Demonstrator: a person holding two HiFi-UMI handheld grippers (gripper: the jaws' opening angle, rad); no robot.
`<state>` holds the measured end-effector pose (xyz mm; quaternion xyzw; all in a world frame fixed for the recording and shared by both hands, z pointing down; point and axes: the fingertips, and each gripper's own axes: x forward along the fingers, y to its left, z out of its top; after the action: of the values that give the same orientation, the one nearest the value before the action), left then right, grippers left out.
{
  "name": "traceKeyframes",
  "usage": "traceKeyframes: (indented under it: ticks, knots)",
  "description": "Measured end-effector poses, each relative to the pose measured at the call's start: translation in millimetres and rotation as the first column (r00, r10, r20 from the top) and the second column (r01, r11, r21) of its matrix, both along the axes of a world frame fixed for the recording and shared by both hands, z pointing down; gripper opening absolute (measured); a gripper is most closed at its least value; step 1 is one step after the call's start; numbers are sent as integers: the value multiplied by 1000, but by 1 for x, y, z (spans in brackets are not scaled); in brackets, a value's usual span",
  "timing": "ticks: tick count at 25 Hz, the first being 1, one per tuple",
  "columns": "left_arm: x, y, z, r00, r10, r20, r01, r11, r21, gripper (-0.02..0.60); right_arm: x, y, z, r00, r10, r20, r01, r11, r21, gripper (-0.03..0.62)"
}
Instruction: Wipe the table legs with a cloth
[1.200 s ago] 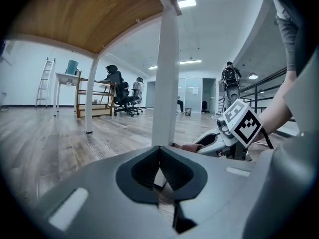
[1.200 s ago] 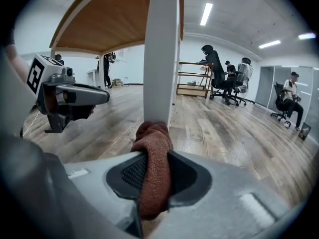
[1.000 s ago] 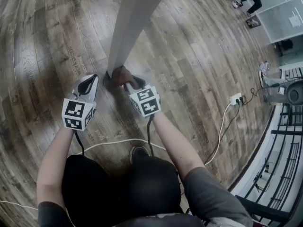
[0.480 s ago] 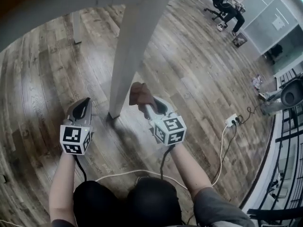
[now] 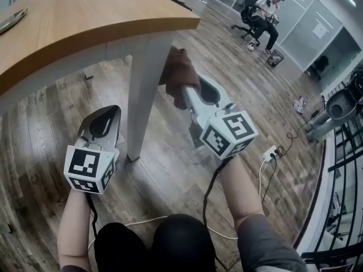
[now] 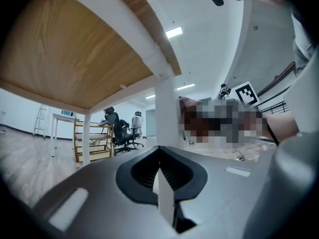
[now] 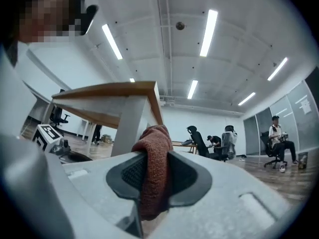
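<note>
A white table leg (image 5: 142, 95) runs down from the wooden tabletop (image 5: 79, 16) to the floor. My right gripper (image 5: 184, 86) is shut on a reddish-brown cloth (image 5: 180, 67), which is held against the upper right side of the leg just under the tabletop. In the right gripper view the cloth (image 7: 153, 171) is pinched between the jaws, with the leg (image 7: 130, 124) right behind it. My left gripper (image 5: 102, 123) hangs left of the leg, lower down, shut and empty. The left gripper view shows the leg (image 6: 167, 113) ahead and the cloth (image 6: 192, 118) beyond it.
A wood-plank floor (image 5: 170, 169) lies around the leg. White cables (image 5: 264, 174) run to a power strip (image 5: 267, 152) on the right. A person sits on an office chair (image 5: 261, 16) far off. Black railings (image 5: 340, 169) stand at the right edge.
My right gripper has carried the cloth up the leg from its foot to just under the tabletop. The left gripper stayed beside the leg, and the view rose.
</note>
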<state>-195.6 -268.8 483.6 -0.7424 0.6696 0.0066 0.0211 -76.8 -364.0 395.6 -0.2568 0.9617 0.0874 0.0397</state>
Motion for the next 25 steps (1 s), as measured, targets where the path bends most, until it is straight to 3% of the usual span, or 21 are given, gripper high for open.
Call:
traceKeyframes:
  ticks: [5,9,15,20,22,25]
  knots:
    - [13,-6,-51,1000,11,21,-13,995,94,19,-4,2,-54,998,-21,53,16,997,79,86]
    - [9,-7,-44,1000,-9,19,7,996,84,19,-11,3,-43,999,-34,38,31,997,68,86]
    - [-1,-3,26,999,-44,-1,44,999,-17,20,-16,9,56,994,-55,-89,52,998,-44,86]
    - [-13,-8,100,994,-99,-40,93,988,-127,20,-20,5,148,986,-66,-155,40,986,-161,86]
    - [-12,-8,130,994,-104,-23,99,982,-159,20,-21,7,188,976,-78,-203,37,979,-199,86]
    - [2,-8,173,996,-61,60,72,978,-196,20,-22,13,246,957,-100,-274,32,970,-240,86]
